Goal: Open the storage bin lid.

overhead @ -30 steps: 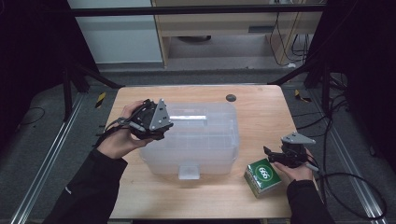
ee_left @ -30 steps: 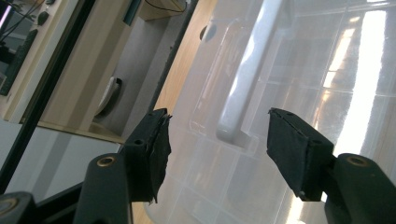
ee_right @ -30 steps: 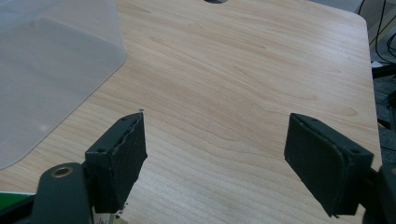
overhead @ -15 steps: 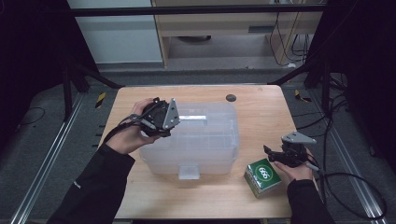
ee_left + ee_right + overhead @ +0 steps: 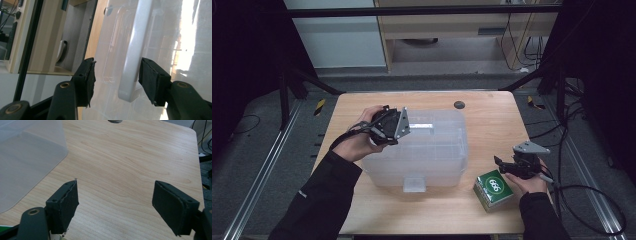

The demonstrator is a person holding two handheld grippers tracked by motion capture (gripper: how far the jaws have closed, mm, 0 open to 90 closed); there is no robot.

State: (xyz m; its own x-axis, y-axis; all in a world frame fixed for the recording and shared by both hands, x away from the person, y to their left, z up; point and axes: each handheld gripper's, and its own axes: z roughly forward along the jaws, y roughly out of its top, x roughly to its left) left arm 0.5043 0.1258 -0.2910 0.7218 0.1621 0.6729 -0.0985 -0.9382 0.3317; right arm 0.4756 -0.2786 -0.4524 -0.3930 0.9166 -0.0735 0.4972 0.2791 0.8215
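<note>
left gripper [image 5: 404, 125]: over the lid of the clear plastic bin [image 5: 422, 155], at its left end; fingers [image 5: 86, 81] spread to either side of the white handle [image 5: 133, 52], and they have just been closing. Handle sits between the pads; one pad is just beside it, and I cannot tell if it touches. The other pad is well off it.
white handle: lies along the top of the lid, left of centre in the high view [image 5: 421, 125]; its end shows in the left gripper view.
clear plastic bin: frosted, lid on, mid-desk [image 5: 492, 117]; white latch [image 5: 414, 185] on the near side. No readable marking on it.
right gripper [image 5: 504, 167]: held low near the desk's right edge, pointing toward the bin; fingers [image 5: 65, 205] spread wide, bare wood between them in the right gripper view.
green box [image 5: 493, 189]: on the desk, just beside the right gripper, near-right of the bin. White oval label on top, reads roughly "666", but the print is too small to be sure.
desk: light wood grain, dark round hole [image 5: 459, 105] near the far edge.
</note>
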